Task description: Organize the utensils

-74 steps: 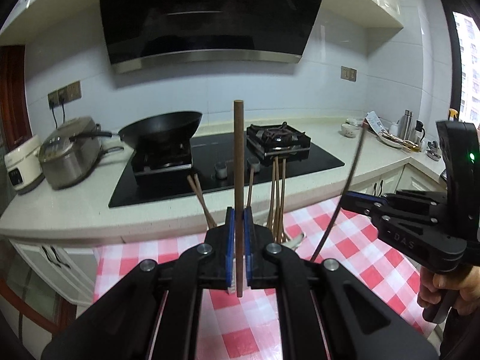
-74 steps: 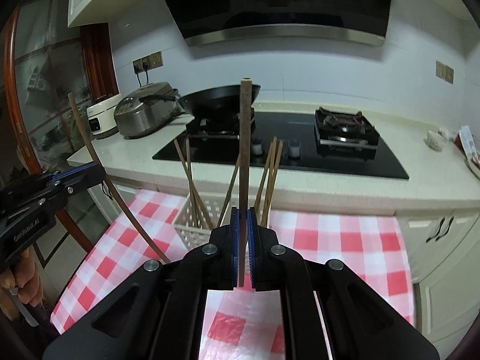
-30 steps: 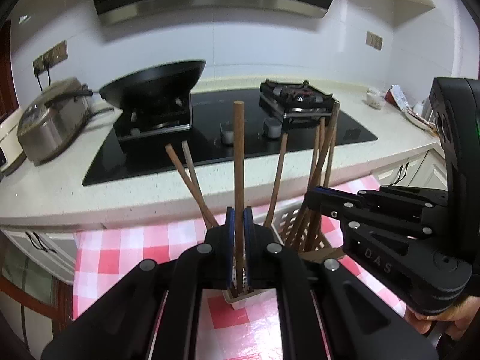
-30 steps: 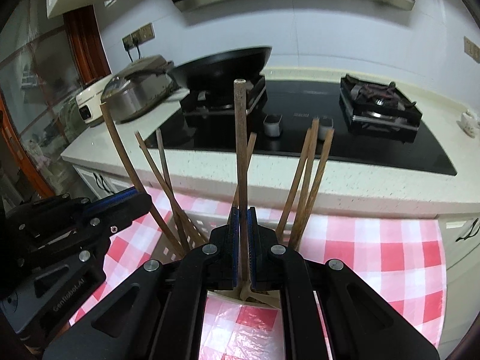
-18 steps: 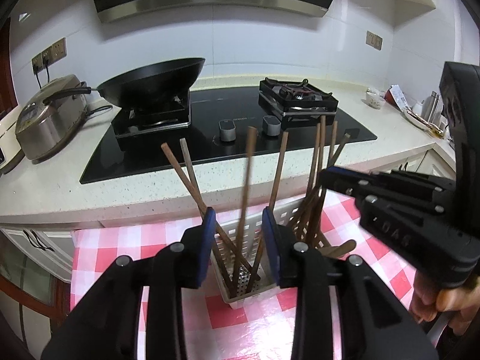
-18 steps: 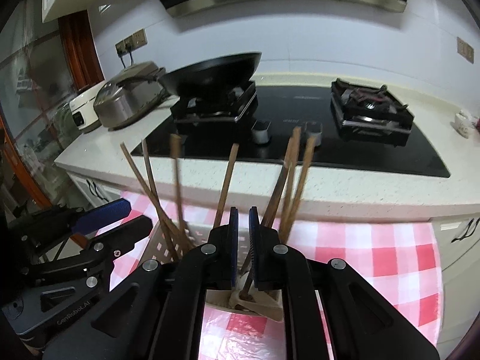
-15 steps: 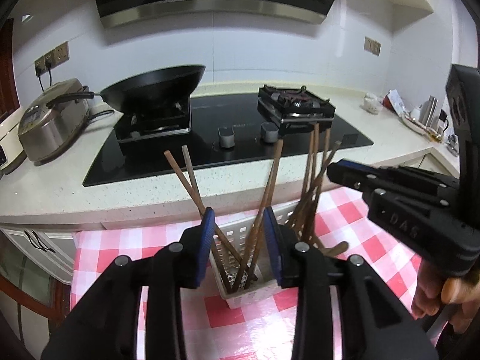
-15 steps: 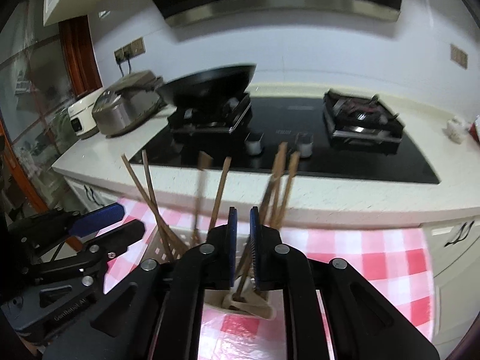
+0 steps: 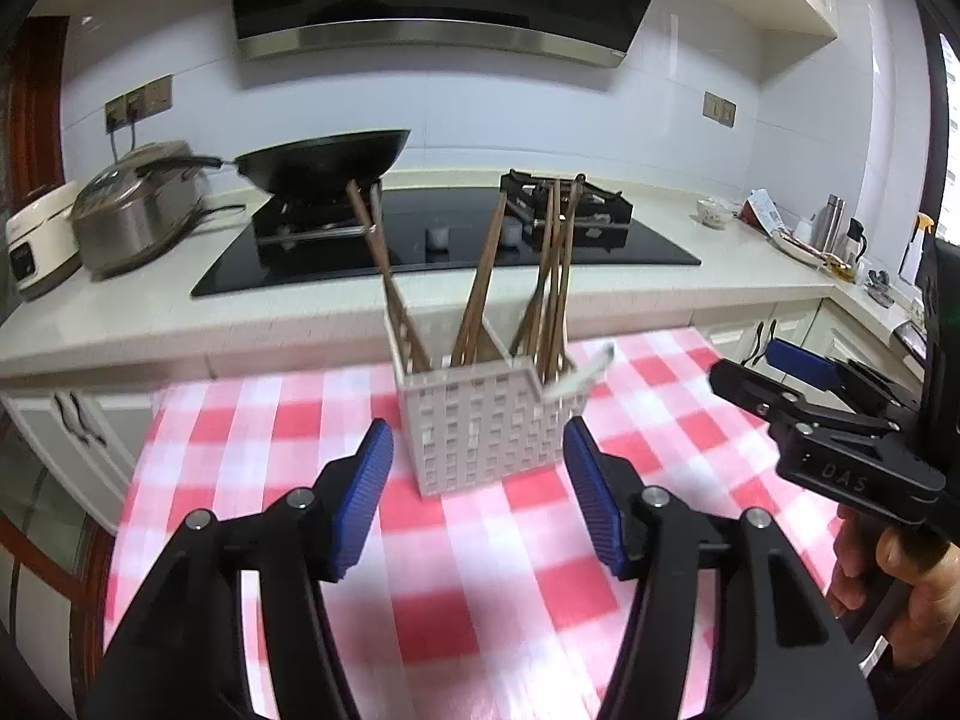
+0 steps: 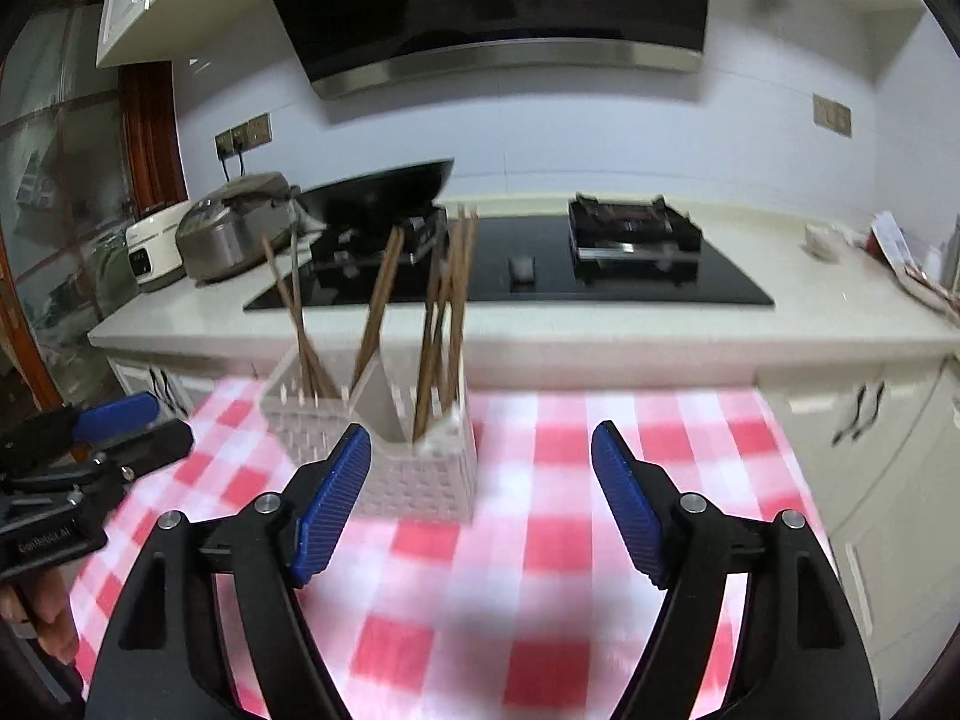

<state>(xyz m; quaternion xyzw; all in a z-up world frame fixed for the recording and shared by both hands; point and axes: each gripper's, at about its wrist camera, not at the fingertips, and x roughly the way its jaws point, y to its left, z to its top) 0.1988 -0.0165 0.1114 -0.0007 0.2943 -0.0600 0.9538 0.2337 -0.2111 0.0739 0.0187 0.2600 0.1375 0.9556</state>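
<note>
A white perforated utensil basket stands on the red-and-white checked cloth; it also shows in the right wrist view. Several brown wooden chopsticks lean in its compartments, also in the right wrist view. A pale spoon handle sticks out at its right side. My left gripper is open and empty, just in front of the basket. My right gripper is open and empty, in front and to the right of the basket. Each gripper shows at the edge of the other's view.
Behind the table runs a counter with a black hob, a wok, a rice cooker and a gas burner. Bottles and dishes sit at the far right. White cabinets stand below.
Both grippers let go of the chopsticks they held upright; these now stand in the basket. Both sets of jaws opened wide and pulled back from the basket.
</note>
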